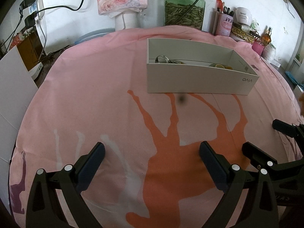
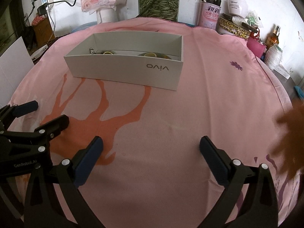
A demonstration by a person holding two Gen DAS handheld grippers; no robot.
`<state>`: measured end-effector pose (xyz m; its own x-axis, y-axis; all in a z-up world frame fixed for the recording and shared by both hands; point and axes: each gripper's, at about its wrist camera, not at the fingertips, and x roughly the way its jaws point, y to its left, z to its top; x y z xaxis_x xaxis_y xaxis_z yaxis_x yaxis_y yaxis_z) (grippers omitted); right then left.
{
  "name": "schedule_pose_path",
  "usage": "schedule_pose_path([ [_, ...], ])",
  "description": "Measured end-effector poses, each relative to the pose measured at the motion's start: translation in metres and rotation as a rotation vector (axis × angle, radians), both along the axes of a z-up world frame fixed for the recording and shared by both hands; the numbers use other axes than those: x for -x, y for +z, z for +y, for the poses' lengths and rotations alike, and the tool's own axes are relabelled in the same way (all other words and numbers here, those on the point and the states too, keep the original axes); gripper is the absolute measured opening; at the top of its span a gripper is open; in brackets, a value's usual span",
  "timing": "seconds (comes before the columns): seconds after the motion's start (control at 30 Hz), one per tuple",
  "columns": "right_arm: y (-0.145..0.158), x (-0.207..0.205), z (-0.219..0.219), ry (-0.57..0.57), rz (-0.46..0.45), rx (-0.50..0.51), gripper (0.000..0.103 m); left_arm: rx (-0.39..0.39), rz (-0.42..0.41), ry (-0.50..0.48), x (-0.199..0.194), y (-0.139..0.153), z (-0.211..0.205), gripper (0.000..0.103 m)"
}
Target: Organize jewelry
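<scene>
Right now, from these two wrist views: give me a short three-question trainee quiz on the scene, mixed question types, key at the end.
1. True or false: the left gripper is clamped on a bracelet.
2. Multiple choice: the jewelry in view lies
A. scattered on the pink cloth
B. inside the white box
C. between the fingers of the right gripper
3. Fill in: the tall green jar stands ____ the box, by the wall.

Key
1. False: both grippers are open and hold nothing.
2. B: a silver ring and yellowish pieces show over its rim.
3. behind
</scene>
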<state>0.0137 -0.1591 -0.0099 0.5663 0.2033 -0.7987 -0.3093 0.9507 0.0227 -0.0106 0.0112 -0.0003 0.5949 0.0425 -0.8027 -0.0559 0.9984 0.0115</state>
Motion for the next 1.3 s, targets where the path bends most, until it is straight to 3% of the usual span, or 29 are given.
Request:
schedule_pose_path([
  [0.43,0.001,-0.002,0.000,-0.006,0.003,-0.007,0.098,-0.004,0.007,0.052,-0.013,0.002,-0.006,0.099],
  [1.3,0.002,-0.013,-0.007,-0.028,0.001,0.000,0.097,-0.012,0.005,0.032,-0.016,0.003,-0.006,0.099],
])
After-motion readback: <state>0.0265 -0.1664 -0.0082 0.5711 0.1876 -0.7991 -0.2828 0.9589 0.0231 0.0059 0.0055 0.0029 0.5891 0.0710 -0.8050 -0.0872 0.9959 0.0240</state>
